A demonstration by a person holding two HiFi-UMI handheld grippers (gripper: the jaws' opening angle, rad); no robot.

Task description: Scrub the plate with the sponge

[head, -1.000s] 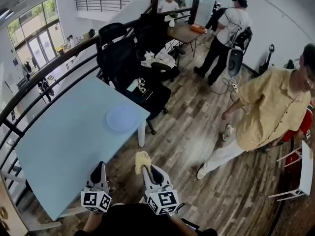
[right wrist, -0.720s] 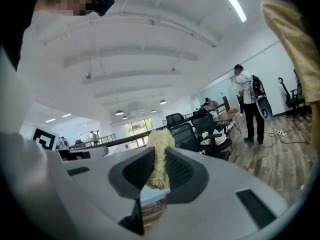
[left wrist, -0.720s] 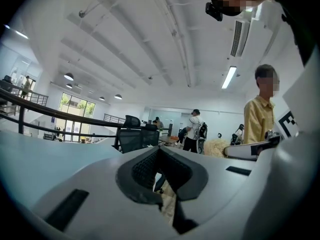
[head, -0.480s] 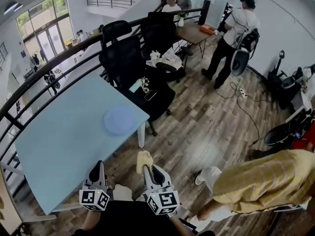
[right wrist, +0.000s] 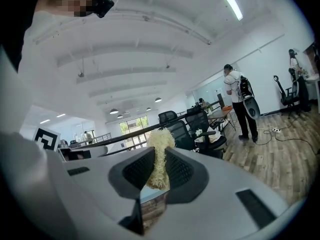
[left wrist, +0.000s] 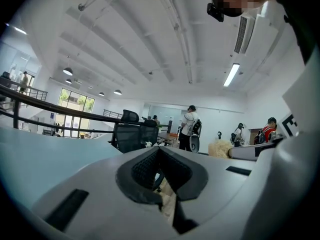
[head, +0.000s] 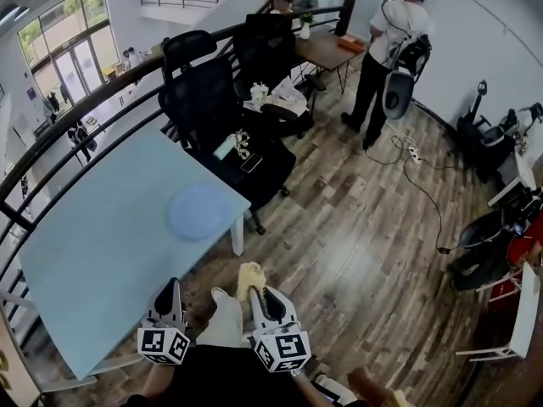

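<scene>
Right hand-held gripper [head: 252,292]: clenched on the yellow sponge [head: 248,273], low over the wooden floor, just off the bench [head: 85,261].
Left hand-held gripper [head: 172,286]: jaws drawn together, nothing between them.
Plate [head: 197,212]: lay near the bench's corner, well apart from both grippers.
Done: sponge was in hand.
Left: by my judgement all the scrubbing; the sponge had yet to reach the plate.

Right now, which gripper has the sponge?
The right gripper: its jaws pinch the yellow sponge. The left gripper has its jaws together with nothing between them.
</scene>
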